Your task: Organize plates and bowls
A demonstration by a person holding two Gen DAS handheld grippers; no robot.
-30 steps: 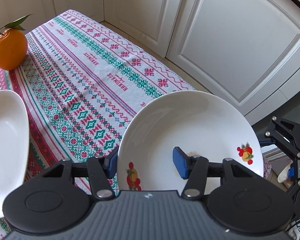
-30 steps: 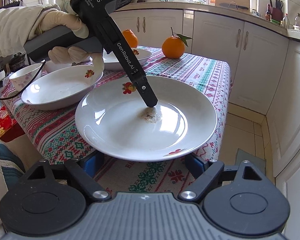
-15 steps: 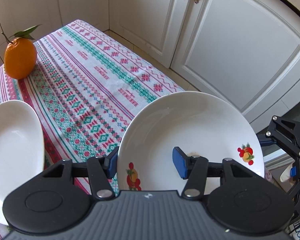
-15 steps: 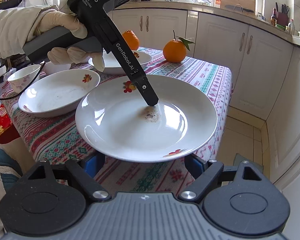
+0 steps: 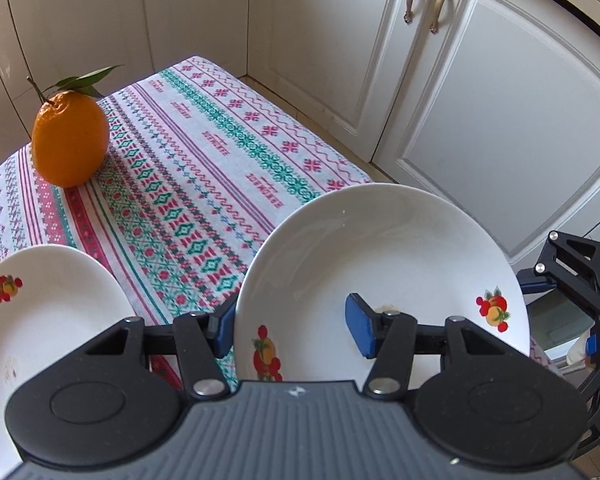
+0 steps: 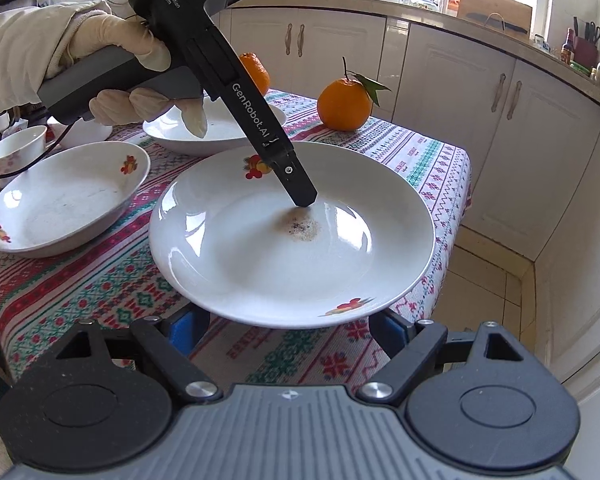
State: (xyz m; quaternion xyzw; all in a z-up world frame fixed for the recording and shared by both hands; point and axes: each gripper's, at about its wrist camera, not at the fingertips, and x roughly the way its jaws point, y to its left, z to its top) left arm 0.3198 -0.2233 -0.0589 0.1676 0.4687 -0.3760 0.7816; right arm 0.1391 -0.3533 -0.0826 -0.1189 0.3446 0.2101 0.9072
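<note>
Left wrist: plate (image 5: 384, 264) rim pinched in left claw (image 5: 292, 326).

Three plates (image 6: 292, 240), two oranges (image 6: 344, 104), one cup (image 6: 14, 152)

Each gripper is built of matte black linkages joined by silver screws, with blue pads on the fingertips (image 5: 360, 326) and a ribbed grey housing. The left gripper (image 6: 300, 196) is lettered in white ("DAS", "GenRobot.AI"). The hand (image 6: 140, 76) is covered by a cream glove and pale sleeve.
</note>
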